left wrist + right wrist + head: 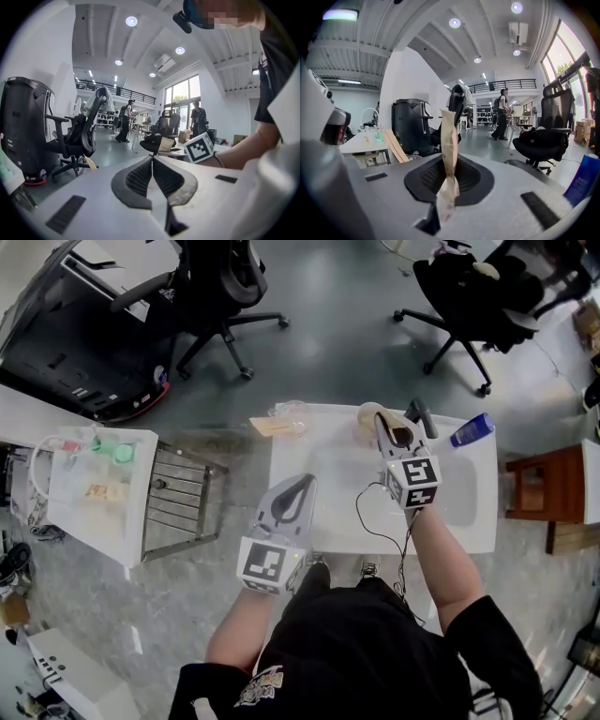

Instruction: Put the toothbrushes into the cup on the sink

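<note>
My right gripper (386,420) is shut on a tan paper-wrapped toothbrush (369,413) over the far edge of the white sink top (319,521). In the right gripper view the wrapper (449,136) stands upright, pinched between the jaws of that gripper (449,165). A second tan wrapped toothbrush (277,426) lies at the far left corner of the sink top, next to a clear cup (292,411). My left gripper (305,484) hovers over the near left part of the sink top. It is shut with nothing between its jaws (152,160).
A black faucet (419,414) and a blue bottle (472,429) stand at the sink's far right. A wire rack (183,502) and a white cabinet (103,484) are on the left, a wooden stool (539,488) on the right. Office chairs (220,287) stand beyond.
</note>
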`<state>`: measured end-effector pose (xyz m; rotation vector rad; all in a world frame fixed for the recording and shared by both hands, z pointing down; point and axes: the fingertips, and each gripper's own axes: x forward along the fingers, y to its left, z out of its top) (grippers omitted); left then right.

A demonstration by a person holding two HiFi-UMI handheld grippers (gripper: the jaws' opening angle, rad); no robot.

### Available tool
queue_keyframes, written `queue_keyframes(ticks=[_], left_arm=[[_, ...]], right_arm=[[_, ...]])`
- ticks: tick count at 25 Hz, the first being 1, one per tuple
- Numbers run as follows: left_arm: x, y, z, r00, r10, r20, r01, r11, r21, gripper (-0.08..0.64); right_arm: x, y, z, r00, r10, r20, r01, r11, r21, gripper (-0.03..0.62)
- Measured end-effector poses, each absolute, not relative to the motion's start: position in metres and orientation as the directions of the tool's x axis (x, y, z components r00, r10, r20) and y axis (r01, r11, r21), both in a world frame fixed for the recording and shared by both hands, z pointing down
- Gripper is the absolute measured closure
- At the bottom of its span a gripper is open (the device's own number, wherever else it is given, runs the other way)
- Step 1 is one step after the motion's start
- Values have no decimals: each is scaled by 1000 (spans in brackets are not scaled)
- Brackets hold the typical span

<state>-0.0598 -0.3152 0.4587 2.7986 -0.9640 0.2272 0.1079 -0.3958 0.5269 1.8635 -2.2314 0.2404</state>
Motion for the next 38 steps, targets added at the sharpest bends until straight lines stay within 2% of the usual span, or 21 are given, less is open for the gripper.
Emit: queue_keyframes(ticks=[6,16,23,30,38], left_arm=[[-59,-323,472,780,-590,209,-620,-773,133,551],[-53,-323,476,770,-600,217,-633,-762,138,551],[-45,-317,471,763,-608,217,-640,-757,129,551],[-32,-304,454,746,-633,208,-661,-742,112,551],[-11,-265,445,710,-681,180,-701,-708,86,551]], right_arm=[[110,-406,554,-167,-931,324,-985,174,-8,551],[110,-409,566,-202,-920,336,-979,200,-42,521],[107,-405,560,-241,-914,327,-970,236,-55,457],[107,-389,531,-283,-921,268,-959,279,-52,426],[110,-344,468,-375,-919,121,-927,373,-43,423]])
